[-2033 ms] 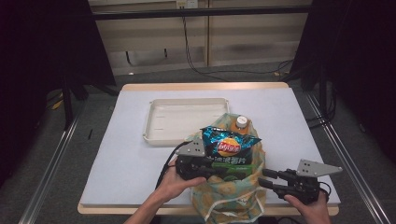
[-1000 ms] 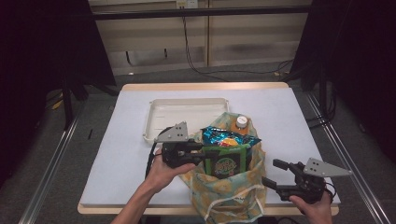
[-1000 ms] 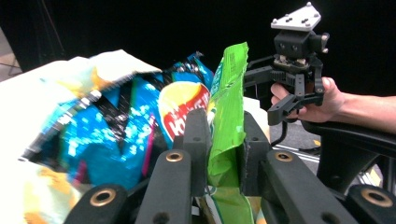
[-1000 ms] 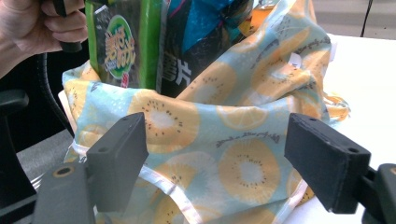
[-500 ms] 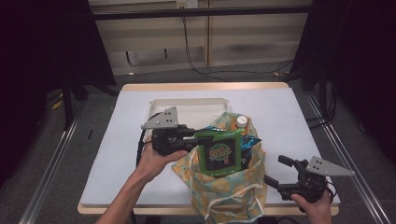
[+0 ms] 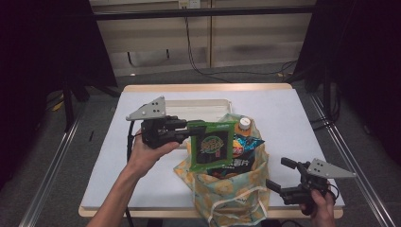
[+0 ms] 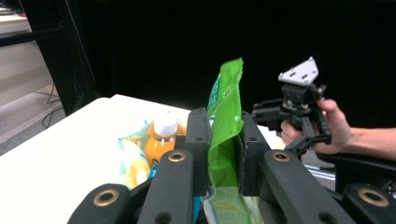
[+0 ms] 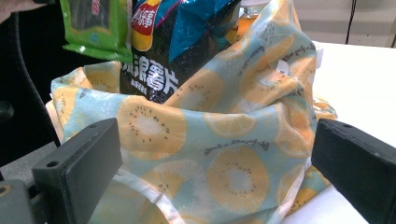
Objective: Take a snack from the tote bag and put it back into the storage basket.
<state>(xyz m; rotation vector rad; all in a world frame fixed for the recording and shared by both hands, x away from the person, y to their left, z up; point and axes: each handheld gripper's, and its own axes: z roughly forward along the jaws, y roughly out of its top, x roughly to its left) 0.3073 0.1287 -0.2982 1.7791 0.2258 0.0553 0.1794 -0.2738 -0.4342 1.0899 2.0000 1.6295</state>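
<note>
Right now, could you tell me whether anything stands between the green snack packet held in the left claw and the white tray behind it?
Nothing visible does. The left claw holds the green snack packet above the fruit-print bag; the white tray lies just behind, with bare table between.

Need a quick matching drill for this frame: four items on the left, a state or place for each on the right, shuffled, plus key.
1. green snack packet
2. orange bottle
3. white tray
4. right gripper

a. open, beside the fruit-print bag
b. on the table behind the bag
c. clamped in the left gripper, above the bag
d. upright inside the bag, white cap showing

Pairs: 1-c, 2-d, 3-b, 4-a
</note>
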